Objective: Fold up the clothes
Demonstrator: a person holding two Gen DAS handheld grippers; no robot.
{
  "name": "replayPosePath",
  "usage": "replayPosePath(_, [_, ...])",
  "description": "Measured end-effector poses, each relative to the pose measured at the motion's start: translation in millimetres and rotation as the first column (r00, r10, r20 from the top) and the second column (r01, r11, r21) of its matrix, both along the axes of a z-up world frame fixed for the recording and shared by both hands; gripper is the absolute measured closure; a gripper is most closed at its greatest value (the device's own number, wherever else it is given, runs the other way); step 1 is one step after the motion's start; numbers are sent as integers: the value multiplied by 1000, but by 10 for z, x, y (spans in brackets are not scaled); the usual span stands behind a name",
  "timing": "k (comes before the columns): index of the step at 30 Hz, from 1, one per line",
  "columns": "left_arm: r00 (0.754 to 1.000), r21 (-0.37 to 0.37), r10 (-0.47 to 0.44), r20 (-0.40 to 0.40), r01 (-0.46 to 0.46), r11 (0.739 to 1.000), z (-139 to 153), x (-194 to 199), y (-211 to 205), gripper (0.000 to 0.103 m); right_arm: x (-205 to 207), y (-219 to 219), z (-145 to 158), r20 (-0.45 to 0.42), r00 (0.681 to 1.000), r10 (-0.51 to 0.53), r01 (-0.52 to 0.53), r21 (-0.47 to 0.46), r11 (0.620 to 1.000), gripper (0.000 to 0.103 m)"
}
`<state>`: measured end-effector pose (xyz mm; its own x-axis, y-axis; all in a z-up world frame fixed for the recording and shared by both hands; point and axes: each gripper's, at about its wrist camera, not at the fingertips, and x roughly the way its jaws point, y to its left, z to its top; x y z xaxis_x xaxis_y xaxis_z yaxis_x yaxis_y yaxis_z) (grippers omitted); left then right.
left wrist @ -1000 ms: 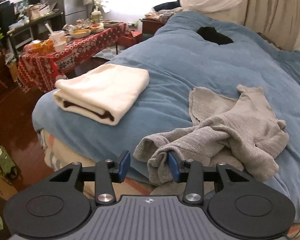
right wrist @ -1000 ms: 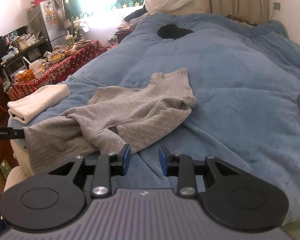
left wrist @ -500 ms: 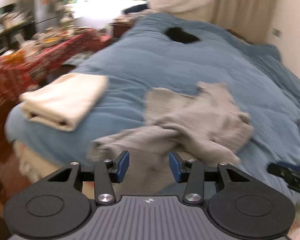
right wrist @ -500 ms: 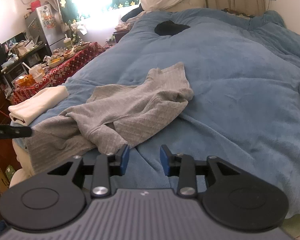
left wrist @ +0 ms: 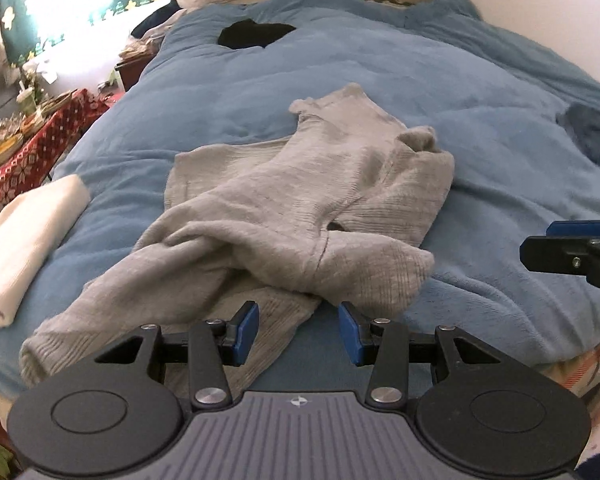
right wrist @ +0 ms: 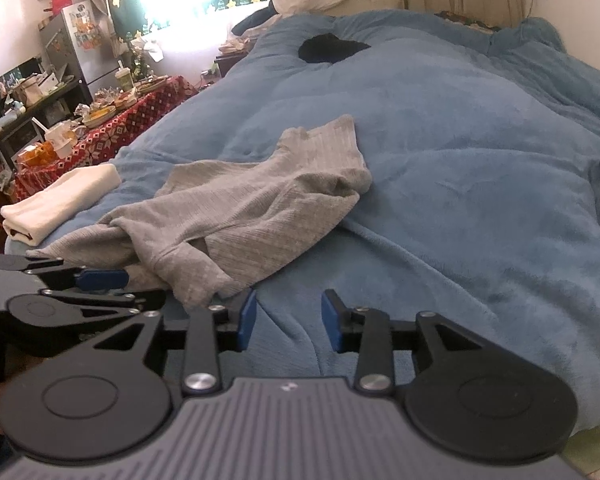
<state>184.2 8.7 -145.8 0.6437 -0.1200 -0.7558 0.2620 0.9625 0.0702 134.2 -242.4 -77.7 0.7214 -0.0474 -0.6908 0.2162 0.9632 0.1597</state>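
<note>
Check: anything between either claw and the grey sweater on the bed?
Nothing visible. The left claw, open, is at the near edge of the grey sweater. The right claw, open, sits just right of its near corner, only bare blue duvet between. The folded cream garment lies off left.

Wide open blue blanket (right wrist: 480, 160) to the right of the crumpled grey sweater (right wrist: 256, 208), nothing lying there to block a pass. On the left, the folded cream garment (right wrist: 60, 204) sits at the bed's edge. Far end, a black item (right wrist: 332, 48). Beyond the left edge, a cluttered desk (right wrist: 112, 132).
</note>
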Motion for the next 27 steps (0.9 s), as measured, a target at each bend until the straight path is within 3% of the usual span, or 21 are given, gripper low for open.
replayPosePath(6, [1000,20,-3,-4,3,1000,-101,126,-77,60,80,-55,-61,-16,1000,-12,12,4,1000,64])
replayPosePath(7, [1000,23,-4,-4,4,1000,-117,147,-89,62,91,-65,-71,-19,1000,-13,13,5,1000,64])
replayPosePath(11, [1000,57,27,-10,-26,998,-175,231,-109,87,138,-99,-101,-27,999,-17,17,7,1000,64])
replayPosePath(20, [999,50,52,15,-53,997,10,121,46,95,158,-59,-76,-21,1000,-16,15,-2,1000,64])
replayPosePath(23, [994,31,95,53,-97,995,189,2,222,97,151,-49,-39,-13,1000,-13,13,-6,1000,64])
replayPosePath(27, [966,11,241,92,-243,970,379,-126,643,97,126,-9,26,5,1000,-5,5,-12,1000,64])
